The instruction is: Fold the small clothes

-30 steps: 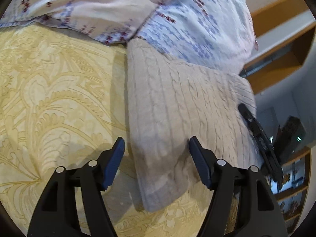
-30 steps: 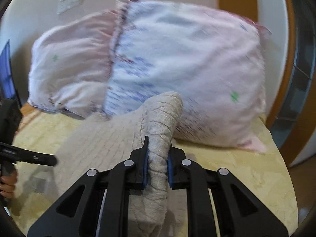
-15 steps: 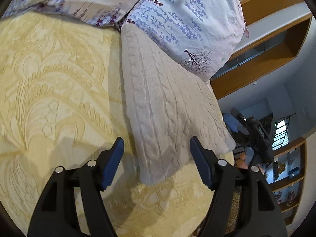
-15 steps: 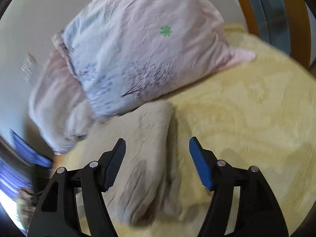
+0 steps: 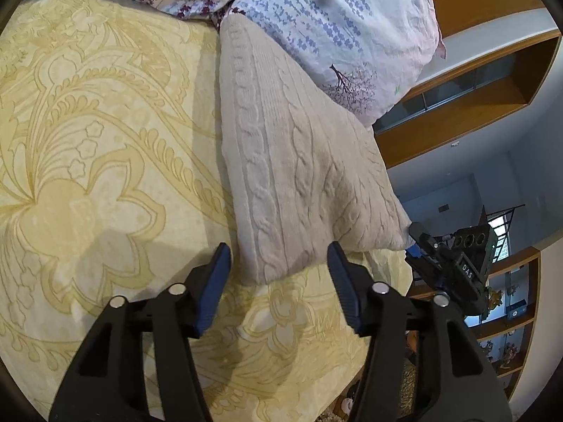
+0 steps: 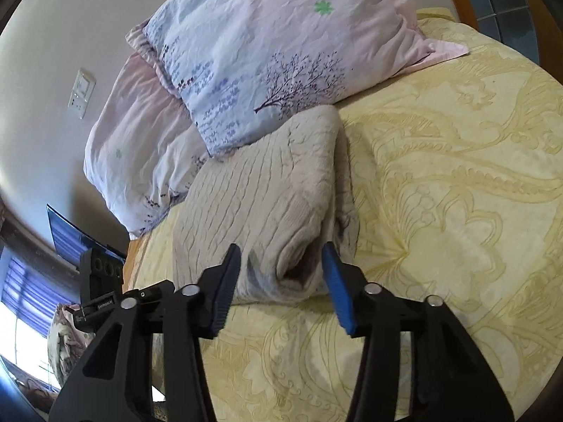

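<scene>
The only legible writing is "DAS" on the black body of the right gripper [image 5: 454,267], seen past the bed's edge; a label on the left gripper's housing is too small to read. The left gripper [image 5: 279,270] has its jaws spread wide, holding nothing, with the near corner of the folded cable-knit sweater [image 5: 299,161] between its tips. The right gripper [image 6: 281,270] is likewise spread wide and empty — its tips flank the sweater's [image 6: 260,204] rolled end. The sweater lies on the yellow bedspread [image 6: 440,211], its far end against the floral pillow [image 6: 274,56].
</scene>
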Motion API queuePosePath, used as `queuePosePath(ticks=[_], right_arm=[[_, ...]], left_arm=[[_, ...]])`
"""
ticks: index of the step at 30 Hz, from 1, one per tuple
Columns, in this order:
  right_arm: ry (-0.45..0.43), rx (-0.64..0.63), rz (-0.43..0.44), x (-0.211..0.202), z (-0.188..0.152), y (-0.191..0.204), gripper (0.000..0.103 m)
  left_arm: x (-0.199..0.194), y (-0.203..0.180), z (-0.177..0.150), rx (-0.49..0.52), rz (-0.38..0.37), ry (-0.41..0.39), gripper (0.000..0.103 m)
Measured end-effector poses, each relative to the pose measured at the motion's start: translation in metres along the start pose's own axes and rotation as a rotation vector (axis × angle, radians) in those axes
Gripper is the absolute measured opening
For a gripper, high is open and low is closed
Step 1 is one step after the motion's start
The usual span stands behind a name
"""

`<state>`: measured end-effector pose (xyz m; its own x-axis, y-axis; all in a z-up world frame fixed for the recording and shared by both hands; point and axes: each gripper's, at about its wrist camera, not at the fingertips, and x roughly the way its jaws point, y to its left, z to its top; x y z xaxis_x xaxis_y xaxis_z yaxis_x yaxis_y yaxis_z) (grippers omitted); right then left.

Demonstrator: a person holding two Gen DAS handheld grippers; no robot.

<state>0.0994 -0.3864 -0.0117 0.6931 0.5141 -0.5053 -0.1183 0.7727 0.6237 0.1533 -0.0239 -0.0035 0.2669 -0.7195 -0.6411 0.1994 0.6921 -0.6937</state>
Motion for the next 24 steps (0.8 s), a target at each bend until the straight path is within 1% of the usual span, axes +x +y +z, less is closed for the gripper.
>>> queuePosePath(ticks=[1,2,3,4,5,7,10,11,12,14,15,17,19,21,24], right_arm=[[0.001,-0.002,-0.003,0.001,-0.001,0.000,0.045],[0.001,-0.006,-0.009,0.003,-0.002,0.000,0.041],[0.002,-0.017,-0.017,0.005,-0.004,0.001,0.029],[0.005,-0.026,-0.013,0.005,-0.004,0.002,0.014],[-0.006,-0.038,-0.019,0.004,-0.005,0.004,0.014],[-0.059,-0.077,-0.041,-0.005,-0.003,0.012,0.011],[-0.152,-0.128,-0.044,-0.026,-0.001,0.024,0.010],[-0.167,-0.147,-0.065,-0.029,-0.002,0.026,0.010],[-0.163,-0.170,-0.106,-0.030,-0.003,0.027,0.010],[-0.116,-0.177,-0.173,-0.021,-0.006,0.019,0.009],[-0.073,-0.165,-0.218,-0.011,-0.010,0.010,0.009],[-0.029,-0.152,-0.262,0.000,-0.015,0.002,0.009],[-0.004,-0.130,-0.273,0.008,-0.020,-0.007,0.009],[-0.003,-0.112,-0.262,0.008,-0.019,-0.011,0.009],[0.027,-0.091,-0.230,0.008,-0.015,-0.015,0.010]], left_arm=[[0.001,0.000,-0.001,-0.003,-0.001,0.003,0.048],[0.003,0.000,0.000,-0.007,-0.005,0.007,0.041],[0.004,0.001,-0.001,-0.011,-0.002,0.012,0.036],[0.005,0.002,-0.001,-0.011,0.001,0.014,0.028],[0.005,0.003,-0.001,-0.009,0.004,0.017,0.021],[0.005,0.004,0.001,-0.010,-0.006,0.021,0.017],[-0.003,0.002,-0.001,0.009,-0.032,0.003,0.014],[-0.005,0.001,-0.002,0.021,-0.038,-0.002,0.014],[-0.007,0.001,-0.004,0.032,-0.042,-0.002,0.014],[-0.006,0.003,-0.005,0.034,-0.035,0.008,0.013],[-0.005,0.004,-0.006,0.031,-0.032,0.013,0.013],[0.000,0.007,-0.007,0.025,-0.024,0.024,0.013],[0.002,0.008,-0.009,0.023,-0.017,0.030,0.013],[0.004,0.009,-0.009,0.023,-0.010,0.034,0.013],[0.004,0.008,-0.008,0.031,-0.002,0.039,0.016]])
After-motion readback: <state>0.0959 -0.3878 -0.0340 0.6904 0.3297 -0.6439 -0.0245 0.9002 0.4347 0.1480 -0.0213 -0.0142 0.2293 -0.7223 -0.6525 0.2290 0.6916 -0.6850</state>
